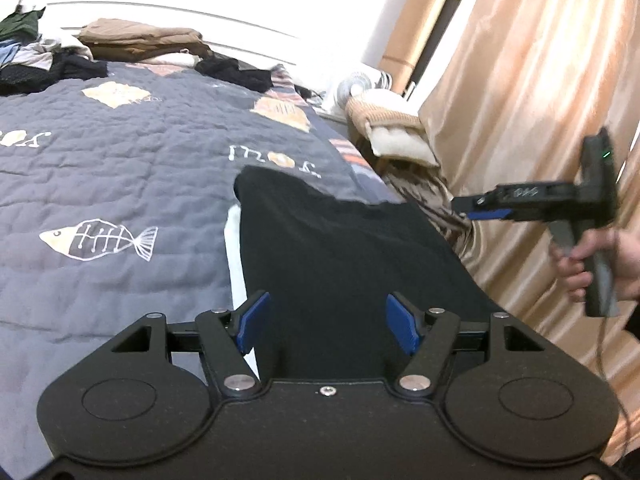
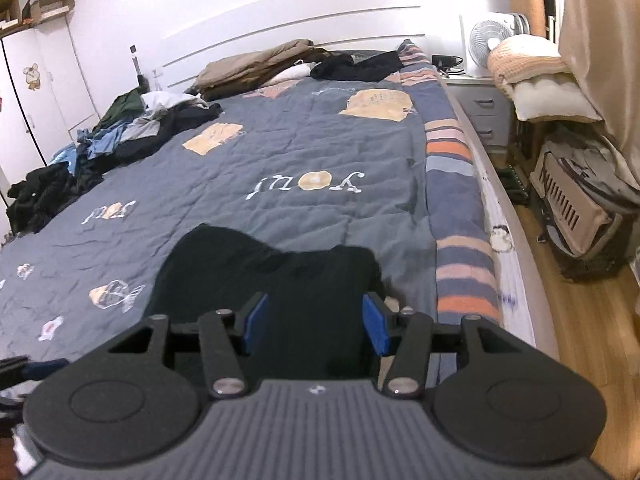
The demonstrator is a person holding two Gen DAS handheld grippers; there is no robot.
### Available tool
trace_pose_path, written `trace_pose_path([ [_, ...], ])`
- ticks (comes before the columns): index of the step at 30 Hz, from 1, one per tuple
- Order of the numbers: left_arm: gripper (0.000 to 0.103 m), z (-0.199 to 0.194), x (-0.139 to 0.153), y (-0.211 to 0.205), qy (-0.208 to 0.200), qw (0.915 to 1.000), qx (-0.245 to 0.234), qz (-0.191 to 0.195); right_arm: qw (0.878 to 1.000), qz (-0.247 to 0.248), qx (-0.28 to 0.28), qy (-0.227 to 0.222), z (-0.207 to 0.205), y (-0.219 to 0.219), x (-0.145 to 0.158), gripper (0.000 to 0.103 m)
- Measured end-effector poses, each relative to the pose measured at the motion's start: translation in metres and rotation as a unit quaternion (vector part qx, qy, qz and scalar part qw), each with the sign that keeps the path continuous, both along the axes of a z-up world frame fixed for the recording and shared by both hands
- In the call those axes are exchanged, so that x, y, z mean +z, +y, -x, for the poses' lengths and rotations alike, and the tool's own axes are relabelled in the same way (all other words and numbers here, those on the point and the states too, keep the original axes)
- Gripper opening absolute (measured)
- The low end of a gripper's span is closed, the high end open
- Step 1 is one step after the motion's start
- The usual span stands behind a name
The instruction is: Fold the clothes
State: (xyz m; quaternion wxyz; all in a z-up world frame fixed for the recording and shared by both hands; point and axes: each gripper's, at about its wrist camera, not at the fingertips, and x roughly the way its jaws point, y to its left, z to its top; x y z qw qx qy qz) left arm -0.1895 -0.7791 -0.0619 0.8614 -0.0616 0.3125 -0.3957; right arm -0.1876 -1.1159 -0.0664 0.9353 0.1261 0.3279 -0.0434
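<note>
A black garment (image 1: 352,264) is lying flat near the foot of the bed, on a grey-blue quilt (image 1: 120,168) printed with fish and lettering, close to the striped border (image 2: 456,208) that is running along the bed's edge. The left gripper (image 1: 330,322) is hovering above the near part of the garment with its blue pads (image 1: 254,320) standing apart; the dark cloth is showing in the gap, and the pads are not pressing on it. The right gripper (image 2: 316,322) is likewise pointing down over the garment in its own view, its jaws standing apart with nothing clamped between them; whether its fingertips are touching the cloth cannot be told. In the left wrist view the right gripper is appearing at the right edge, off the side of the bed, in front of a peach curtain (image 1: 532,100), and a hand (image 1: 592,264) is grasping its handle. At the far left side of the bed a heap of unfolded clothes (image 2: 120,136) is lying in disorder, and by the headboard (image 2: 280,36) a brown bundle (image 2: 256,66) and a dark garment (image 2: 356,66) are resting. A small fan (image 2: 490,38) is standing on the bedside drawers (image 2: 480,116).
</note>
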Motion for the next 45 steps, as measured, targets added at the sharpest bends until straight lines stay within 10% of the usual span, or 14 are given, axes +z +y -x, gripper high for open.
trace_pose_path([
  [16,0.069,-0.022,0.002,0.013,0.012,0.9996,0.026,0.008,0.997,0.029,0.015,0.073,-0.081,-0.008,-0.046,0.050],
  [20,0.069,-0.024,0.000,0.013,0.014,0.9995,0.029,0.000,0.998,0.011,-0.009,0.064,-0.075,-0.014,-0.051,0.023],
  [26,0.069,-0.022,0.000,0.014,0.011,0.9995,0.029,-0.001,0.994,-0.092,-0.052,0.001,-0.053,-0.037,-0.040,0.014],
  [33,0.069,-0.022,-0.001,0.013,0.010,0.9996,0.025,-0.004,0.993,-0.094,-0.071,0.031,-0.065,-0.049,-0.069,0.021],
  [36,0.069,-0.024,-0.001,0.013,0.013,0.9996,0.026,-0.006,0.994,-0.063,-0.082,0.036,-0.066,-0.048,-0.077,0.039],
  [45,0.069,-0.024,0.000,0.013,0.013,0.9997,0.021,-0.002,0.998,-0.040,-0.044,0.000,-0.016,-0.027,-0.018,0.043],
])
